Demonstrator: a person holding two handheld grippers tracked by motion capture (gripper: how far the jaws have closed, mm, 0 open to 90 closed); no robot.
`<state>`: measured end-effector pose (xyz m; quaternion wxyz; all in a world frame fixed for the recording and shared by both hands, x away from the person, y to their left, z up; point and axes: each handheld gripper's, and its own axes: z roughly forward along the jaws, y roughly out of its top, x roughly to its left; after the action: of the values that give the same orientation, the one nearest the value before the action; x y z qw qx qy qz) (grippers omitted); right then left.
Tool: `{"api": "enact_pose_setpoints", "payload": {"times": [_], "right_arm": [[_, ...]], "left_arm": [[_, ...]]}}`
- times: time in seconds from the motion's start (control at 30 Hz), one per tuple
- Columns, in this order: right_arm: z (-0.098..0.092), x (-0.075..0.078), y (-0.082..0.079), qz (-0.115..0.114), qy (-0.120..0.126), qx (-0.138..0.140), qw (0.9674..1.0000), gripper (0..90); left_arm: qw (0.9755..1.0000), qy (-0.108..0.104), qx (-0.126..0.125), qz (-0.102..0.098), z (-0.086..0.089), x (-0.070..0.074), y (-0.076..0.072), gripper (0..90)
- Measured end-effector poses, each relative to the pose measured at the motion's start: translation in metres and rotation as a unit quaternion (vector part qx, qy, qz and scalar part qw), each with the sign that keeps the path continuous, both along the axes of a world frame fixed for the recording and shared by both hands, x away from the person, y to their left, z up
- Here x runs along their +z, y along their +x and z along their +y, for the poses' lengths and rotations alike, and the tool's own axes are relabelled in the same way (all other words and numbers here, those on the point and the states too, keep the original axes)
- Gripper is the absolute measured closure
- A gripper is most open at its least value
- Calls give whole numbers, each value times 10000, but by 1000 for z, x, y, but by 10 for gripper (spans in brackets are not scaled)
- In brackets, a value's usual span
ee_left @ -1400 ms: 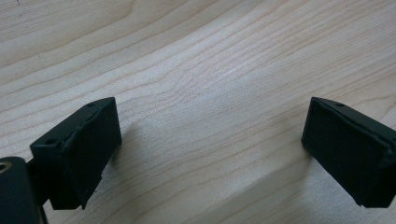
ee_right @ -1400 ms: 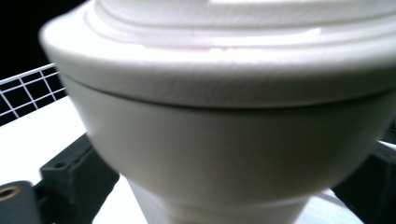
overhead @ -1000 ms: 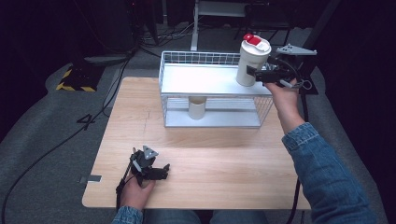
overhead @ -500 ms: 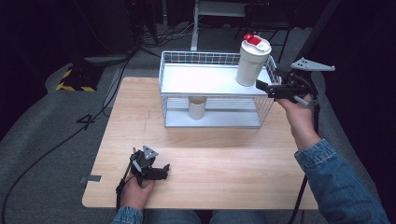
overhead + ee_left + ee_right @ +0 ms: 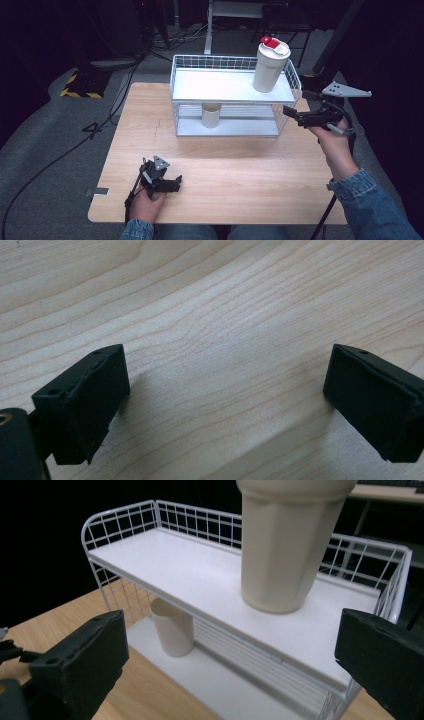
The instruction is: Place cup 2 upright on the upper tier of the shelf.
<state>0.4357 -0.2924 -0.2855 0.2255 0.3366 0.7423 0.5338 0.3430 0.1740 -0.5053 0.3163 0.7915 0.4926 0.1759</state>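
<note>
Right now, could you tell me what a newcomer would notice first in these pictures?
Most striking is the tall cream cup with its red-tabbed lid, upright on the top shelf of the white wire rack at the table's far side. A smaller cup stands on the shelf below. The right tool, empty, sits beside the rack's right end.

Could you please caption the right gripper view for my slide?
Open right gripper faces tall cream tumbler on white wire rack.
</note>
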Motion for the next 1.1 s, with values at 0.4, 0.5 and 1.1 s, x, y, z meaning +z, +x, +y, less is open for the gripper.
{"api": "enact_pose_setpoints", "payload": {"times": [0.4,0.5,1.1], "right_arm": [[-17,-26,-24,385,-143,12,9992,72],[-18,-34,-29,516,-125,26,9986,72],[-26,-106,-47,767,-655,-131,9948,154]], "left_arm": [[10000,-6,15,-10,-1,0,0,51],[10000,-4,15,-10,-1,0,0,51],[10000,-8,14,-8,-1,0,0,51]]}}
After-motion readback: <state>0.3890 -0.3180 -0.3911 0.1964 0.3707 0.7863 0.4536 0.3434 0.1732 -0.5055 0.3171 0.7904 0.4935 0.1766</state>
